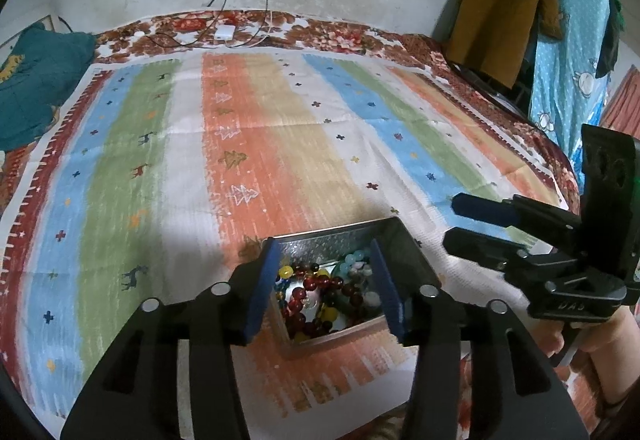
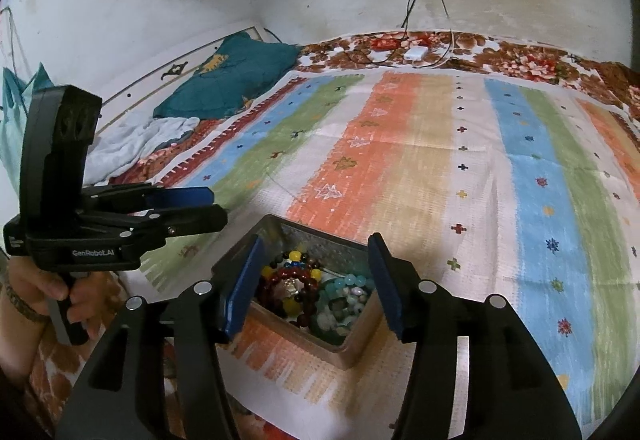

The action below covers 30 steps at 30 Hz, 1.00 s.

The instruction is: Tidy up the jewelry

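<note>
A small metal tin (image 1: 332, 231) (image 2: 288, 328) sits on the striped mat, filled with bead bracelets (image 1: 320, 284) (image 2: 304, 280) in red, yellow, teal and dark colours. My left gripper (image 1: 323, 246) hovers over the tin, its blue pads apart with nothing pressed between them. My right gripper (image 2: 315, 240) also hangs above the tin, jaws apart and holding nothing. In each wrist view the other gripper shows from the side, beside the tin: the right gripper (image 1: 454, 222) at the right, the left gripper (image 2: 218, 205) at the left. A hand (image 2: 52, 292) holds each handle.
The striped mat (image 1: 280, 143) covers a bed with a floral sheet (image 1: 328, 35). A teal pillow (image 1: 36, 79) lies at the far left. Cables and a white charger (image 1: 224, 31) lie by the wall. Clothes (image 1: 504, 7) hang at the right.
</note>
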Each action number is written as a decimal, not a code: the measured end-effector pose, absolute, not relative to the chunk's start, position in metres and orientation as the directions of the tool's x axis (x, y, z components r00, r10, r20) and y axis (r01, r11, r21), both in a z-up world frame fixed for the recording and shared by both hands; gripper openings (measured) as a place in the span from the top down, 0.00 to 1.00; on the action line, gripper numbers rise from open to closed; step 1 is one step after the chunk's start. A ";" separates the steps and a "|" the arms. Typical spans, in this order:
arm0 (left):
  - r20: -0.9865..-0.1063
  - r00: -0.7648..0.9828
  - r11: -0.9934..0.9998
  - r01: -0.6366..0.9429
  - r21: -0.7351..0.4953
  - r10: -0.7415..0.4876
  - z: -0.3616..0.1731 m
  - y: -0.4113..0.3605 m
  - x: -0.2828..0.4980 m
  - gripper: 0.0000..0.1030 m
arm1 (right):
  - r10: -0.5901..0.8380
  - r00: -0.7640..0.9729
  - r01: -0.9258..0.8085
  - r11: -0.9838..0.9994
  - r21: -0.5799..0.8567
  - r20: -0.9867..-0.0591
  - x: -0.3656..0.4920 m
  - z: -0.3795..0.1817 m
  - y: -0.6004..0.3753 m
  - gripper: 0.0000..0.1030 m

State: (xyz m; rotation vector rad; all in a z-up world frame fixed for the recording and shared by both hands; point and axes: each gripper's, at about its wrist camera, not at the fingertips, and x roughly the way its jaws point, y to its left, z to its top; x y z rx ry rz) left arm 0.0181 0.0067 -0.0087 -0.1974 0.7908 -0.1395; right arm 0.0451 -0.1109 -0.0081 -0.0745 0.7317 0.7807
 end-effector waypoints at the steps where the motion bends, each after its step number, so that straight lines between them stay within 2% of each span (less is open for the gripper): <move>1: -0.691 0.696 0.972 0.049 -0.228 -0.197 -0.009 0.007 0.017 0.45 | 0.616 0.481 -0.663 0.721 0.200 -0.624 0.044 -0.008 -0.113 0.41; 10: -0.691 0.702 0.980 0.048 -0.195 -0.172 -0.011 0.002 0.005 0.24 | 0.607 0.512 -0.642 0.740 0.198 -0.608 0.039 -0.006 -0.124 0.23; 15: -0.685 0.709 0.982 0.053 -0.183 -0.166 -0.010 0.000 -0.002 0.15 | 0.609 0.508 -0.647 0.737 0.196 -0.609 0.036 -0.007 -0.127 0.09; 19: -0.683 0.711 0.982 0.062 -0.177 -0.168 -0.011 -0.002 -0.006 0.06 | 0.612 0.507 -0.649 0.734 0.198 -0.607 0.034 -0.006 -0.129 0.06; 30: -0.653 0.750 0.991 0.025 -0.128 -0.103 -0.007 -0.007 -0.022 0.06 | 0.626 0.515 -0.661 0.725 0.195 -0.585 0.023 -0.004 -0.136 0.04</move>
